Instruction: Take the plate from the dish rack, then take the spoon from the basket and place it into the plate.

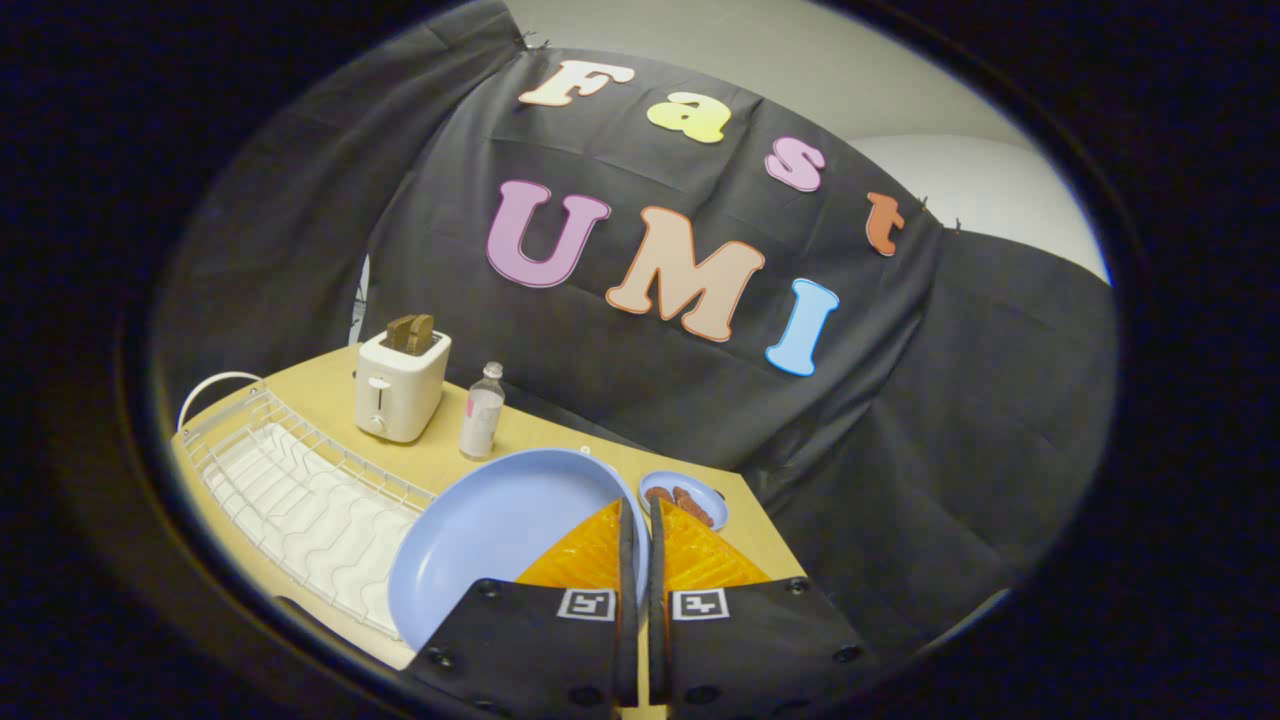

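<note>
A large light-blue plate (500, 540) hangs tilted above the wooden table (310, 385), just right of the white wire dish rack (300, 490). My gripper (640, 508) is shut on the plate's right rim. The two fingers stand almost together, with the thin rim pinched between them. Most of the plate spreads out to the left of the fingers, and its lower part is hidden behind the gripper body. The rack's slots hold no dishes.
A white toaster (400, 385) with bread in its slots stands behind the rack. A small clear bottle (482, 412) is beside it. A small blue dish (685, 497) holding brown pieces sits beyond the fingertips near the table's far corner.
</note>
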`<state>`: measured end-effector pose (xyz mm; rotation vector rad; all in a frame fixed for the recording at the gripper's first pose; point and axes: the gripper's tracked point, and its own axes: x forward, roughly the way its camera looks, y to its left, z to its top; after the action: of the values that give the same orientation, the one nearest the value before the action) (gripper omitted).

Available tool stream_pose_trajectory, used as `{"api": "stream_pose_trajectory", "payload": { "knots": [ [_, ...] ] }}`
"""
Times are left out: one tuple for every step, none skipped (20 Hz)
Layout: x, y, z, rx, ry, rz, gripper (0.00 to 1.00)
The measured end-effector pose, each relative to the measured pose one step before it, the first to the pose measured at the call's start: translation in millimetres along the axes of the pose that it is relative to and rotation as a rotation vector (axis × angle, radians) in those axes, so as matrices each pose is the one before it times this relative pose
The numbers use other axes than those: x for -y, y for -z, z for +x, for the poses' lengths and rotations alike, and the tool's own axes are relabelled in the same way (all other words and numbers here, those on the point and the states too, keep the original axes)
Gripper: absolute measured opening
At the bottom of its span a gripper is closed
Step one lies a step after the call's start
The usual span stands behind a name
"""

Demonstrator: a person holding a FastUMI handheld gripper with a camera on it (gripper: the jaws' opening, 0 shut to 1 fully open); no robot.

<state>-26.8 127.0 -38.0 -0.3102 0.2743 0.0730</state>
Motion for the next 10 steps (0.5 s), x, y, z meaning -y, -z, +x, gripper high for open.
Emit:
{"api": "stream_pose_trajectory", "payload": {
  "knots": [
    [7.34,4.33,-1.49,-0.00129,-0.00338,0.01321,0.07],
    [7.88,6.16,-0.76,-0.00598,-0.00339,0.01401,0.07],
    [5.73,5.27,-1.12,-0.00714,-0.00685,0.01267,0.07],
    [5.85,4.9,-0.08,-0.00347,-0.00669,0.01385,0.07],
    [5.15,5.94,-0.55,-0.00665,-0.00854,0.01523,0.07],
    [5.5,6.74,1.02,-0.01139,-0.0088,0.01461,0.07],
    [4.5,7.35,-0.55,-0.01013,-0.00899,0.01752,0.07],
    [4.58,8.58,-0.7,-0.01349,-0.00961,0.01764,0.07],
    [4.14,8.3,-0.15,-0.01231,-0.01052,0.01512,0.07],
    [3.04,8.68,0.64,-0.0119,-0.00817,0.01311,0.07]
  ]
}}
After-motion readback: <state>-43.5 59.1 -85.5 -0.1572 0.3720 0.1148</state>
